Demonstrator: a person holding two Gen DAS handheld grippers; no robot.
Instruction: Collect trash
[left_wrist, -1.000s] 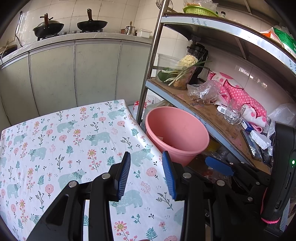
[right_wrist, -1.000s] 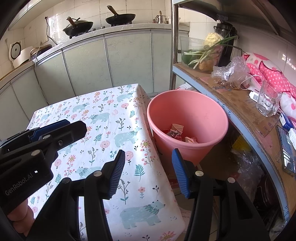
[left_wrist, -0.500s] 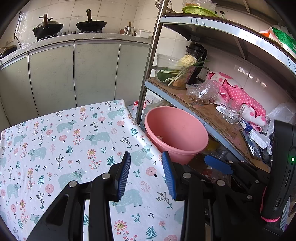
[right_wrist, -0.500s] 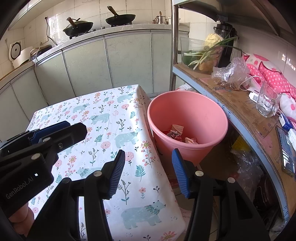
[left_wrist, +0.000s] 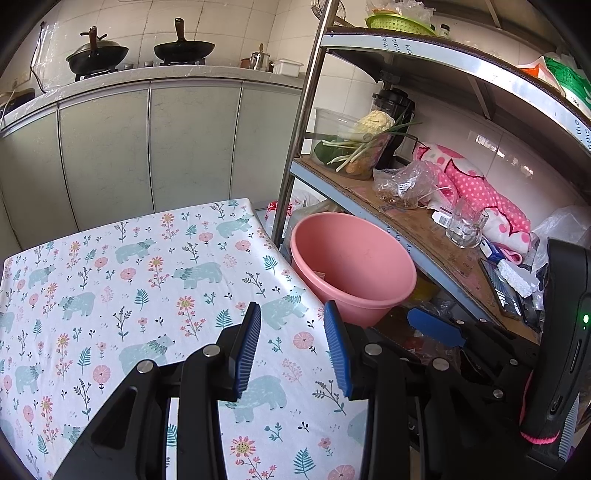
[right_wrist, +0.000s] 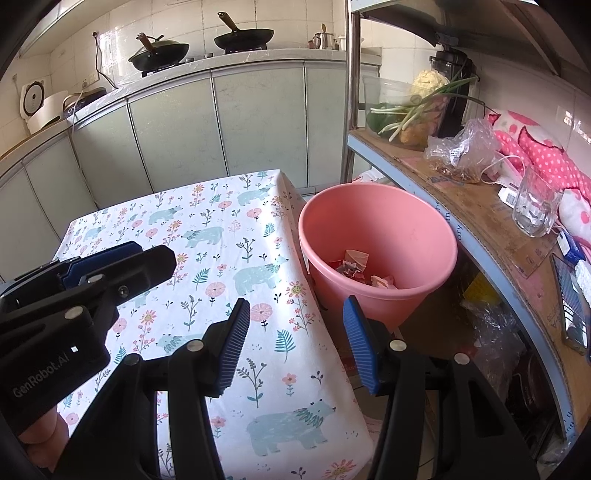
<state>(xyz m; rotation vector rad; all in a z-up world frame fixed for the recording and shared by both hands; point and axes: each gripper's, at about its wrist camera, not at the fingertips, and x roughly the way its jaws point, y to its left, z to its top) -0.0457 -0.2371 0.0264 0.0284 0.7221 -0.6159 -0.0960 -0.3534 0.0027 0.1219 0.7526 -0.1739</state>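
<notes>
Trash (right_wrist: 356, 267) in upright pink bucket (right_wrist: 436, 229), both claws parted

Bright daylight in both views, colours clear. Strong fisheye bending: straight metal shelf post (left_wrist: 303, 122) and pale green cabinet doors (right_wrist: 221, 125) curve near edges, dark vignette in corners. Glare on glossy white wall tiles (left_wrist: 487, 144) (small white patches). Soft shadows inside round pink plastic bucket (right_wrist: 380, 236). Focus sharp, no motion blur.
</notes>
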